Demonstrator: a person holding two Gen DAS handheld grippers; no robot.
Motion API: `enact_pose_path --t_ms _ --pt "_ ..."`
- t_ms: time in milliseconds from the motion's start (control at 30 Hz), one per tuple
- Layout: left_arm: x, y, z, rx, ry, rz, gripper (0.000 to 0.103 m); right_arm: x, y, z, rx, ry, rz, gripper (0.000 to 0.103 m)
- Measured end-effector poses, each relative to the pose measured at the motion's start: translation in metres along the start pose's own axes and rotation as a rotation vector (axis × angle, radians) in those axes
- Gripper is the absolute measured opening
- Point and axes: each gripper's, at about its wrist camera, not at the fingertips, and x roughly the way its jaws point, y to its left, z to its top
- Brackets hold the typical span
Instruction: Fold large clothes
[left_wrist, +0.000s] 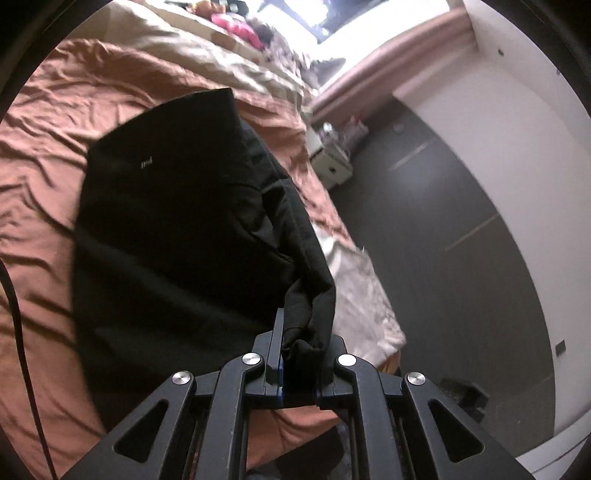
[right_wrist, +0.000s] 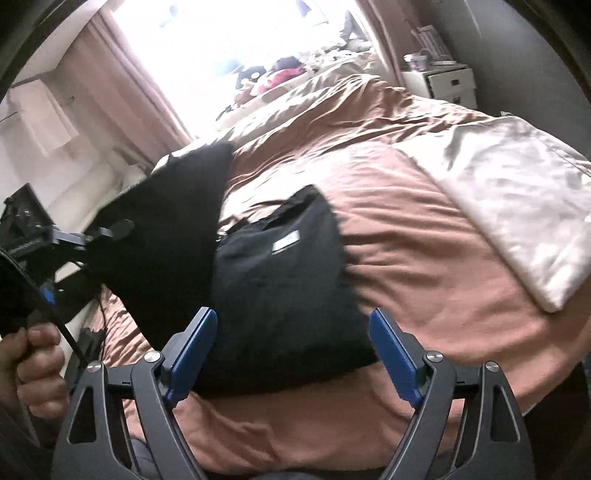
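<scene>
A large black garment (left_wrist: 177, 229) lies on the brown bedspread (left_wrist: 37, 177). My left gripper (left_wrist: 299, 347) is shut on a bunched edge of it and lifts that part off the bed. In the right wrist view the garment (right_wrist: 280, 280) lies partly folded, with a white label showing, and one raised flap (right_wrist: 177, 221) hangs up toward the left gripper (right_wrist: 110, 230) at the far left. My right gripper (right_wrist: 291, 343) is open and empty, just above the garment's near edge, fingers (right_wrist: 199, 339) either side of it.
A white pillow (right_wrist: 509, 206) lies at the bed's right side. A white nightstand (right_wrist: 439, 86) stands beyond the bed by the pink curtain (right_wrist: 122, 74). Loose clothes (right_wrist: 280, 74) are piled at the far end. Dark floor (left_wrist: 443, 229) runs beside the bed.
</scene>
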Motion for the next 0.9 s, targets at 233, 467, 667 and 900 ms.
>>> enact_pose_path --t_ms 233,467,667,900 --pt "0.082 0.007 -0.024 -0.008 0.166 0.059 0.011 -0.011 -0.034 -0.006 0.072 -0.003 -0.029 0.084" --pt "0.091 0.007 -0.029 0.009 0.267 0.036 0.057 -0.013 -0.033 0.006 0.075 -0.011 -0.026 0.084" --pt "0.044 0.011 -0.016 0.009 0.157 0.057 0.079 0.009 -0.025 0.024 0.060 0.014 0.038 0.084" --pt "0.002 0.062 -0.015 -0.025 0.083 0.245 0.079 0.039 -0.002 0.040 0.000 0.054 0.073 0.084"
